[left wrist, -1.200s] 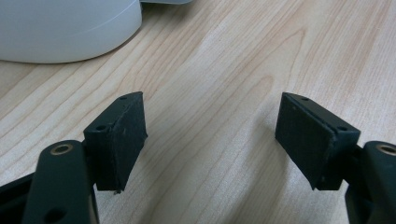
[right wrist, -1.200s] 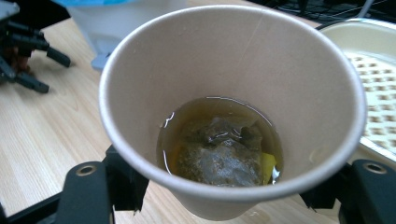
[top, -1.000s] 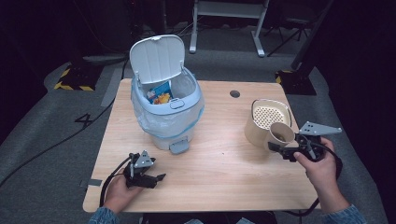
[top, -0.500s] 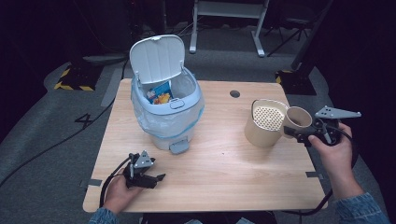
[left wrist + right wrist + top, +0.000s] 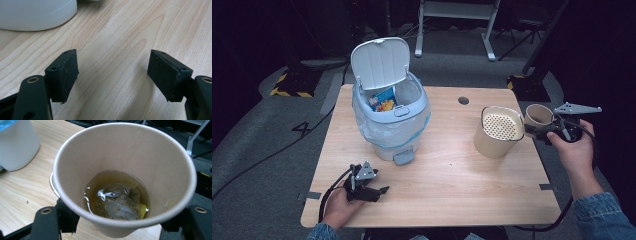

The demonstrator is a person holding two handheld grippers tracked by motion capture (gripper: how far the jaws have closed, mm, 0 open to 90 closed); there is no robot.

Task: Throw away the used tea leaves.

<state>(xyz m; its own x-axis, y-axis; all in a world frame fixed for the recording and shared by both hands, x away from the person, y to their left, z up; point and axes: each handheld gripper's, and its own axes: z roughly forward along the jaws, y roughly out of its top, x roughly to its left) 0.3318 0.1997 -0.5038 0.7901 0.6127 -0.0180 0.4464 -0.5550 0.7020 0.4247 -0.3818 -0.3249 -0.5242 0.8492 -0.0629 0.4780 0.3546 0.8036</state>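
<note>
My right gripper (image 5: 535,129) is shut on a brown paper cup (image 5: 538,116), held upright over the table's right edge, just right of a beige container with a perforated strainer top (image 5: 499,131). In the right gripper view the cup (image 5: 125,152) sits between the jaws of my right gripper (image 5: 122,221). It holds brown tea with a soaked tea bag (image 5: 117,205) at the bottom. My left gripper (image 5: 381,190) rests on the table near the front left. In the left gripper view it (image 5: 112,75) stands open over bare wood.
A pale blue pedal bin (image 5: 392,125) stands at the back left with its white lid (image 5: 380,62) raised and a blue snack packet (image 5: 383,99) inside. The wooden table (image 5: 452,175) has a round cable hole (image 5: 463,100). Dark floor surrounds the table.
My right gripper has carried the cup up and to the right, from in front of the strainer container to its right side. The left gripper has stayed put.
</note>
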